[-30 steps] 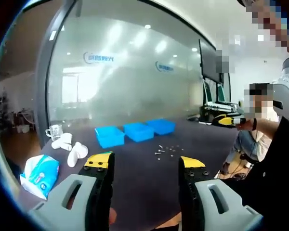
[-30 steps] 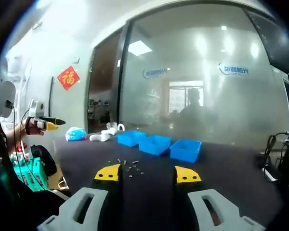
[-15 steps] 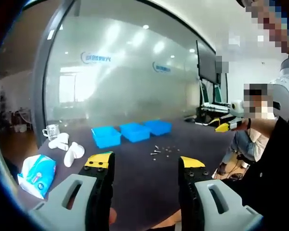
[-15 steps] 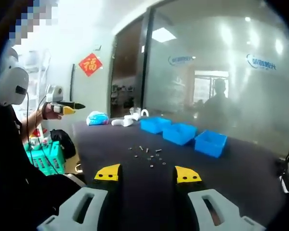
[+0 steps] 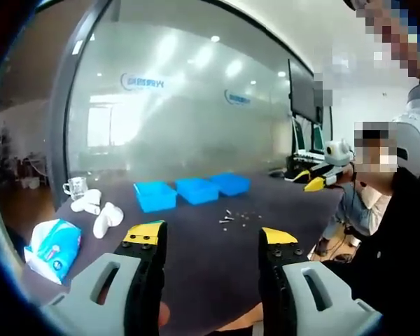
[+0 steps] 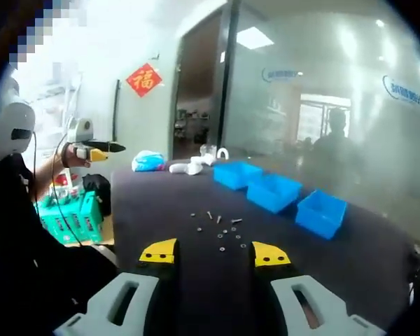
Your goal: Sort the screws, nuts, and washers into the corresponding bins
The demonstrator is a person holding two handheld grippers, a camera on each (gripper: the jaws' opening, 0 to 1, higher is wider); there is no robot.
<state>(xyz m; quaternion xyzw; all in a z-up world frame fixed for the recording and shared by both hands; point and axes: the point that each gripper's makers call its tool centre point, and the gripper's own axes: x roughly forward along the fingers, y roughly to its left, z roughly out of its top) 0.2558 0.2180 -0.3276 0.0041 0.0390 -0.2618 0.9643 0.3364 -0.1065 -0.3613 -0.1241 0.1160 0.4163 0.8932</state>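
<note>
Scattered screws [image 6: 220,228] lie beyond right hand-held gripper [image 6: 215,252].

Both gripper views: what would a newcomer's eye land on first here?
Probably the three blue bins in a row at the far side of the dark table, then the small scatter of screws, nuts and washers lying loose in front of them. Both the left gripper and right gripper hang open above the table's near edge, holding nothing.
</note>
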